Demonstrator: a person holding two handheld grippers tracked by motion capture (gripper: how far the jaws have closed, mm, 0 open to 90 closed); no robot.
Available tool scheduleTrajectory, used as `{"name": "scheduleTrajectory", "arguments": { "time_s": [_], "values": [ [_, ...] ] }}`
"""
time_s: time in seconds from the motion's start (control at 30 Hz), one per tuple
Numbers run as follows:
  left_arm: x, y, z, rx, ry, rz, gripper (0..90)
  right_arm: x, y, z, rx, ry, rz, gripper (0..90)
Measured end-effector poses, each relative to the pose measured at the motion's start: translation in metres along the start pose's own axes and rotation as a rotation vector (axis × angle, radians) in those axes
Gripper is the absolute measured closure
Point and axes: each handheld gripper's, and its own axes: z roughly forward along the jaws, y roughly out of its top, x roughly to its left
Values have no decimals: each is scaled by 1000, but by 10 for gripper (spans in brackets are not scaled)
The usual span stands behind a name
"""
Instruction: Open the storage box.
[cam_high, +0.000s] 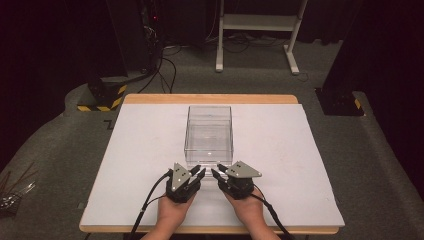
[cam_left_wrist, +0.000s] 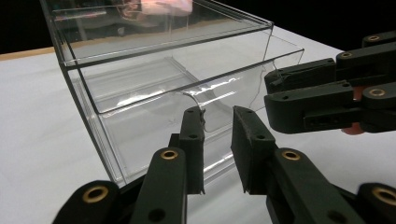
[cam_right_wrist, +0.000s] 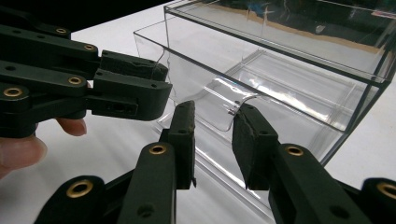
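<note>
Both grippers, left gripper (cam_high: 199, 172) and right gripper (cam_high: 216, 173), hover spread at the clear drawer box (cam_high: 209, 135) mid-bench (cam_high: 135, 165), flanking its front pull tab (cam_left_wrist: 198, 95), likely to draw it out.

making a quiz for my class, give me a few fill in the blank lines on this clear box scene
1. The box on the table is made of ____ plastic.
2. Its drawer stands slightly ____ at the front.
3. The left gripper and right gripper meet at the side of the box ____ to the person.
4. The jaws of each gripper are coloured ____.

Missing words: clear; open; nearest; black
</note>
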Motion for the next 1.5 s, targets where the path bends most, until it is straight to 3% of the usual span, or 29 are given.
{"name": "scheduleTrajectory", "arguments": {
  "time_s": [0.77,0.97,1.5],
  "values": [
    [-14,-8,-21,8,-22,1,763,12,-10,-18,11,34,-12,736],
    [-19,-11,-27,15,-40,21,773,14,-14,-24,13,41,-12,740],
    [-17,-15,-31,3,-53,-9,772,18,-19,-27,1,53,-14,744]
  ]
}}
